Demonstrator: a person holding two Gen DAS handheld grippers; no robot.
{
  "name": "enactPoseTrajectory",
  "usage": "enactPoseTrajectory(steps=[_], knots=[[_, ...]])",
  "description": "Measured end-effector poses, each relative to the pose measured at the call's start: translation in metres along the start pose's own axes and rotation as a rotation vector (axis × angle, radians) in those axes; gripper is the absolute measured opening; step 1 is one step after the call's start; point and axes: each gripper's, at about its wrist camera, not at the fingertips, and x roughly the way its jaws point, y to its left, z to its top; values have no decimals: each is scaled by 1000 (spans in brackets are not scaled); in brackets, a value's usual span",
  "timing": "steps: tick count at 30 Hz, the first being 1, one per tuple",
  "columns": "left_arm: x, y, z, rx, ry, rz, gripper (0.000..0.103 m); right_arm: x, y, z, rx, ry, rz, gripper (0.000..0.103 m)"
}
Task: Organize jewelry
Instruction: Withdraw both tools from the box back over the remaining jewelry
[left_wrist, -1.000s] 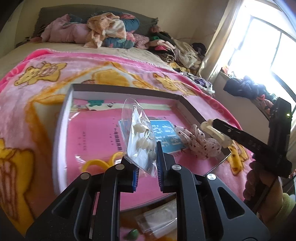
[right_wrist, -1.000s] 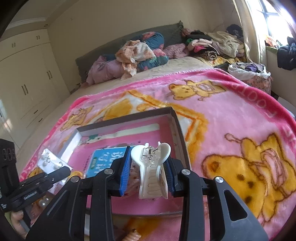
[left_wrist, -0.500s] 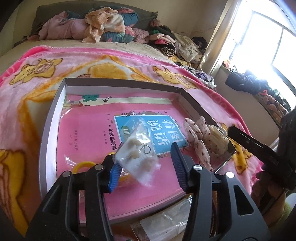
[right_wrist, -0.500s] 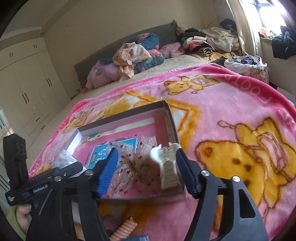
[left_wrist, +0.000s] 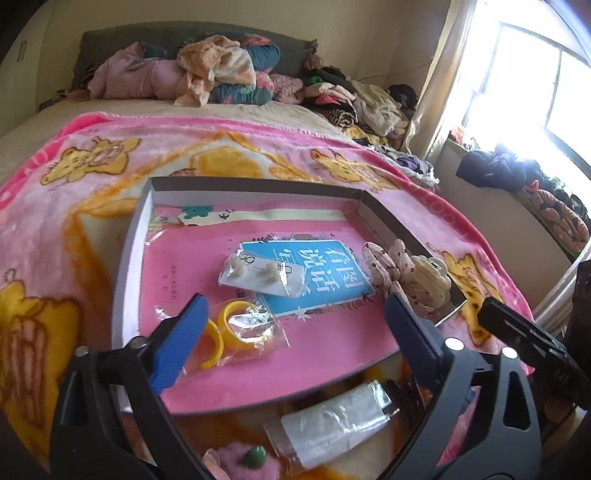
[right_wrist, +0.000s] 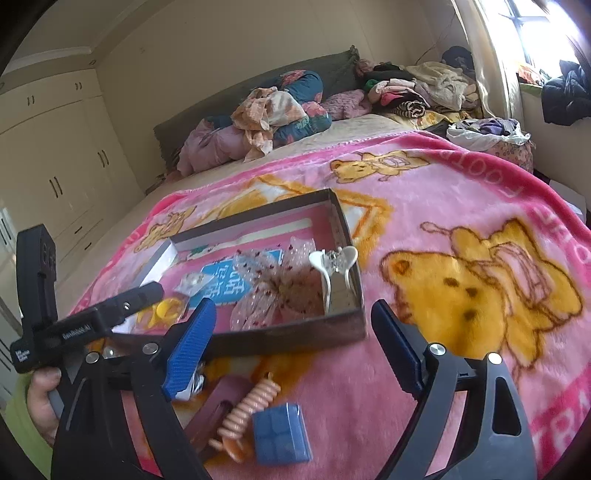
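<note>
A shallow grey box (left_wrist: 131, 240) with a pink book as its floor lies on the pink blanket. Inside it are a clear bag of white earrings (left_wrist: 262, 275), a bag with yellow rings (left_wrist: 236, 328), and at the right end a white claw clip (right_wrist: 334, 266) with a spotted bow (right_wrist: 273, 288). My left gripper (left_wrist: 295, 306) hovers over the box's near edge. Its jaws are opening wide with nothing between them. My right gripper (right_wrist: 293, 310) stands just in front of the box, jaws opening, nothing between them either.
In front of the box lie a clear plastic packet (left_wrist: 332, 417), a green bead (left_wrist: 255, 456), a coiled peach hair tie (right_wrist: 247, 410) and a small blue box (right_wrist: 280, 432). Piled clothes (left_wrist: 207, 70) cover the head of the bed. A window is at the right.
The left gripper opened and dropped the earring bag onto the book in the box. The right gripper opened, left the claw clip in the box's right end, and drew back.
</note>
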Motion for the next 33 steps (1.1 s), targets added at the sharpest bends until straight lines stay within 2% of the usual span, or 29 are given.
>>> enactPoseTrajectory(steps=[16, 33], knots=[[-41, -5, -19, 61, -63, 58, 91, -31, 15, -26, -83, 6, -6, 85], [-60, 0, -43, 65, -56, 74, 91, -43, 36, -45, -150, 26, 8, 85]])
